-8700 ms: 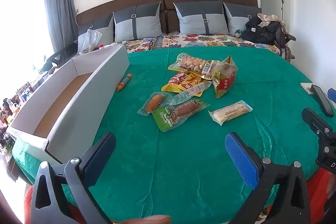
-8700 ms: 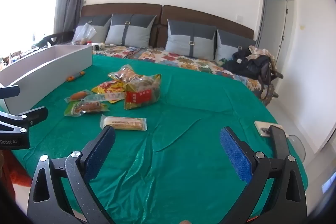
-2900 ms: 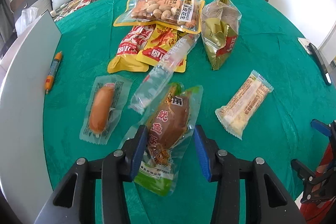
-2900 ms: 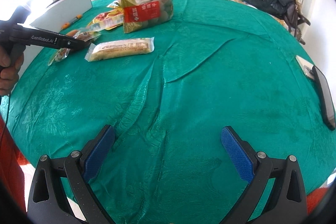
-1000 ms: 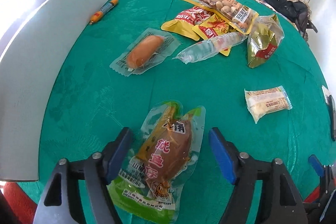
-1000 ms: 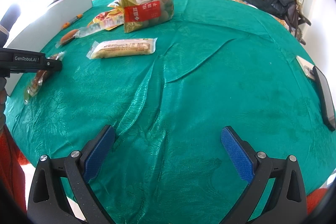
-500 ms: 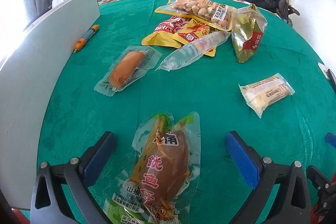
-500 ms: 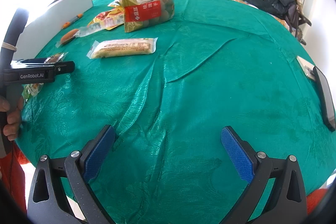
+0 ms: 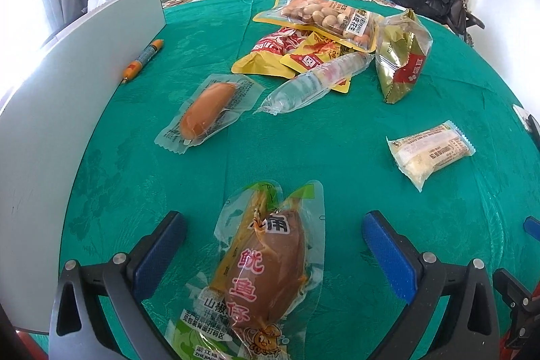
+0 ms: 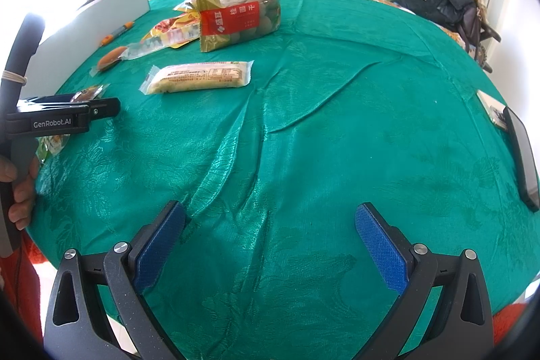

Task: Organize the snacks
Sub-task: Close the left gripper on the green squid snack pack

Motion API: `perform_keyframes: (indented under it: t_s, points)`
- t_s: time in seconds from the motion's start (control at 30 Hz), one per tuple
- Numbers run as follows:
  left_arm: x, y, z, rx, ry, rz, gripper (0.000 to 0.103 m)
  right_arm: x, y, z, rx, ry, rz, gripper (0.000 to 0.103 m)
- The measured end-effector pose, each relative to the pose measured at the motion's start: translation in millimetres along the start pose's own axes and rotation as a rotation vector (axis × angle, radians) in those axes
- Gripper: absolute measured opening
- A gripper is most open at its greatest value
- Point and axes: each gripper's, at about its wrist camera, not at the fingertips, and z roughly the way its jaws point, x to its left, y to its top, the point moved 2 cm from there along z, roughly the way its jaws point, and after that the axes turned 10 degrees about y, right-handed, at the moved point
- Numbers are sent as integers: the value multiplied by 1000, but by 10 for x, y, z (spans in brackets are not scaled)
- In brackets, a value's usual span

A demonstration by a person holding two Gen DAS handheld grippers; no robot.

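A clear squid snack packet (image 9: 266, 272) with a green end lies flat on the green cloth (image 9: 303, 157). My left gripper (image 9: 273, 220) stands open astride it, both blue pads well clear of the packet. Farther off lie a sausage packet (image 9: 207, 110), a clear tube pack (image 9: 314, 81), a peanut bag (image 9: 324, 14), yellow-red bags (image 9: 287, 53), a gold bag with a red label (image 9: 403, 56) and a cream bar pack (image 9: 430, 149). My right gripper (image 10: 270, 210) is open over bare cloth, with nothing between its fingers.
A long white box wall (image 9: 67, 90) runs along the left, with an orange pen (image 9: 143, 59) beside it. In the right wrist view a hand (image 10: 20, 191) holds the left gripper's handle. A dark phone (image 10: 521, 154) lies at the right edge. Pillows stand behind.
The left gripper's jaws have spread wider around the squid packet, and its view has rolled and tipped up a little. The packet lies still. The right gripper has not moved.
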Motion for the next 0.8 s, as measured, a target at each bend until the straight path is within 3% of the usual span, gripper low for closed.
perform_keyframes:
  t_s: [0.3,0.8]
  points:
    - [284,-1,61,24,59,-88,103,8,-8,4,-5,0,-3,102]
    - [362,-39,61,7,60,-85,103,5,-7,-11,-6,2,-2,102]
